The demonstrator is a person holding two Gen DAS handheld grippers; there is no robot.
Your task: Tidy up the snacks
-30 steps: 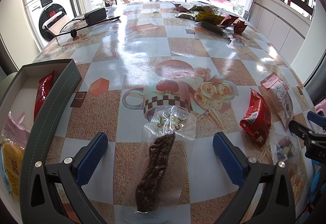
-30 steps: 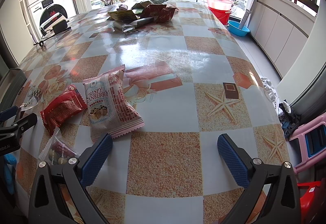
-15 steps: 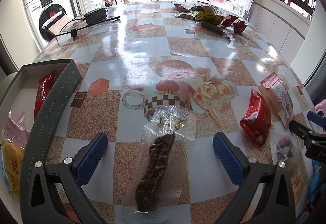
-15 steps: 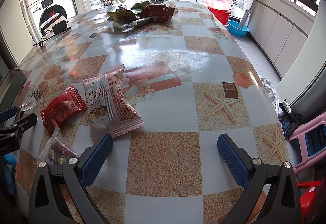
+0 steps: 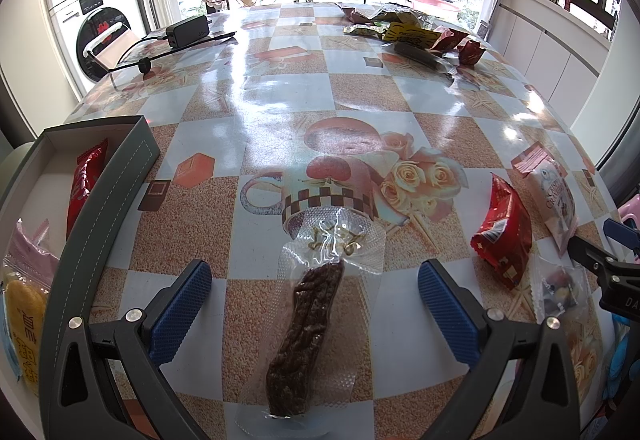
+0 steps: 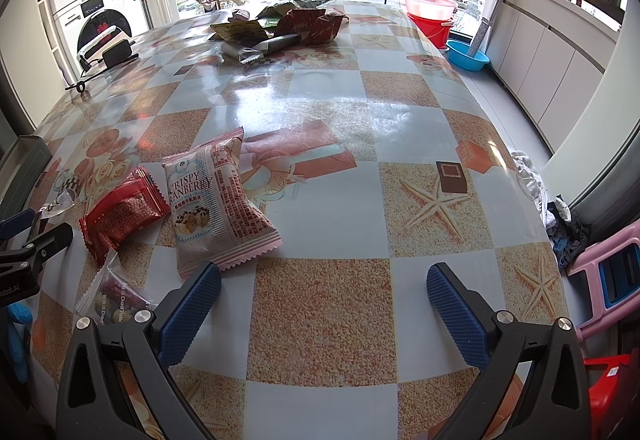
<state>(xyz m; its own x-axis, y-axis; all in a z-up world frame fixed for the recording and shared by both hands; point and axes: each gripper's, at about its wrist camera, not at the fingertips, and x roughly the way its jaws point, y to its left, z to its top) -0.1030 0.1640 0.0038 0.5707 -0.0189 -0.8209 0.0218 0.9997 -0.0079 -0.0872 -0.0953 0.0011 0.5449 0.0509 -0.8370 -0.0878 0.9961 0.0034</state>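
Checkered oilcloth covers the counter (image 5: 280,87); my grey box (image 5: 108,199) sits far left. Between my spread left tongs (image 5: 314,304) the vacuum-packed meat stick (image 5: 308,332) lies lengthwise, pointing straight ahead. My right tongs (image 6: 323,304), also apart, hold nothing.

Bright window daylight glares off the table (image 5: 280,95); fisheye-bent edges.

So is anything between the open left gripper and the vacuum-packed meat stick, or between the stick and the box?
Nothing visible blocks either. The meat stick lies flat between the left gripper fingers, and only bare tablecloth separates it from the box wall.
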